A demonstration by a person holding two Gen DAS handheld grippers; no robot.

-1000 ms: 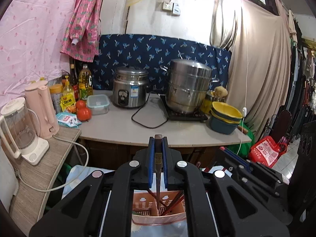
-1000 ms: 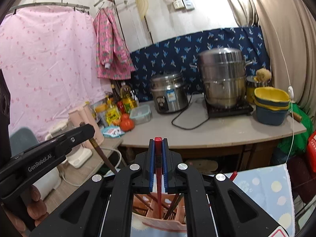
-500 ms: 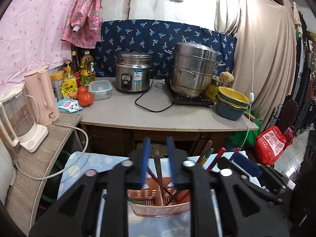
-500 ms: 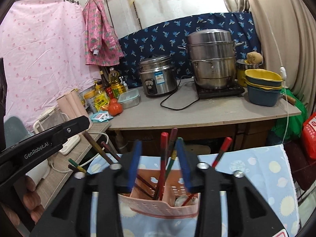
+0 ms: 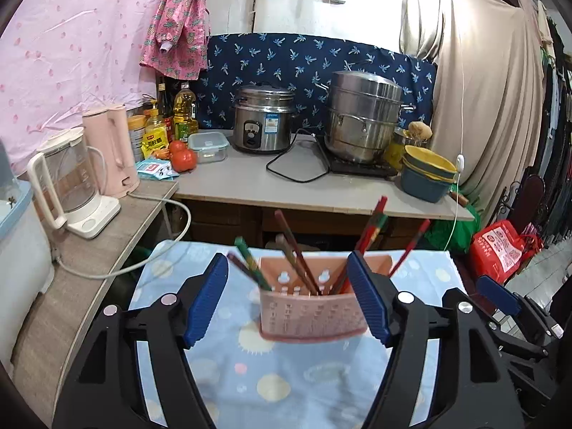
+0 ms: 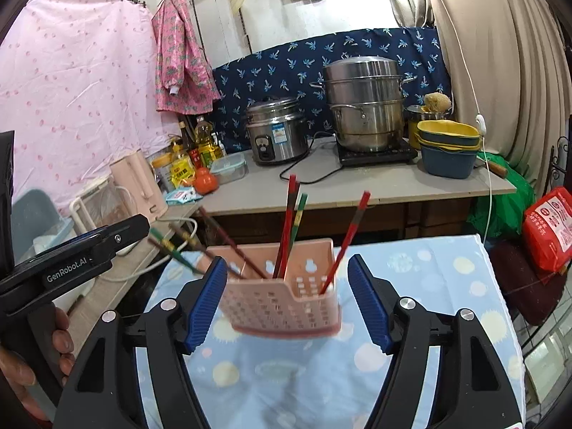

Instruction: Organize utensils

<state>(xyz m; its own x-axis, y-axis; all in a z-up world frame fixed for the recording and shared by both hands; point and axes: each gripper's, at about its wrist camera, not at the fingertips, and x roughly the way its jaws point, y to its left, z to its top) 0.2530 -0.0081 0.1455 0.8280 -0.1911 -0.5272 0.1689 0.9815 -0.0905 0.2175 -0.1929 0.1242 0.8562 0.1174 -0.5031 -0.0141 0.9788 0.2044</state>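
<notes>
A pink perforated utensil holder (image 5: 311, 307) (image 6: 282, 300) stands on a blue spotted cloth (image 5: 286, 386) (image 6: 411, 321). Several red, brown and green chopsticks (image 5: 296, 254) (image 6: 289, 228) lean in it. My left gripper (image 5: 287, 296) hangs in front of the holder, its jaws opening, nothing pressed between the blue pads. My right gripper (image 6: 287, 300) is likewise in front of the holder with its jaws opening and nothing held. The left gripper's body (image 6: 71, 264) shows at the left of the right wrist view, in a person's hand.
Behind the cloth runs a counter (image 5: 321, 193) with a rice cooker (image 5: 262, 123), a steel steamer pot (image 5: 363, 121), stacked bowls (image 5: 427, 175), bottles and tomatoes. A side shelf (image 5: 89, 236) at left carries two kettles. A red bag (image 5: 500, 246) sits at right.
Both grippers were shut on a chopstick each; their jaws have spread wide and the chopsticks now stand in the holder. Both hands drew back and down, so the holder shows more fully.
</notes>
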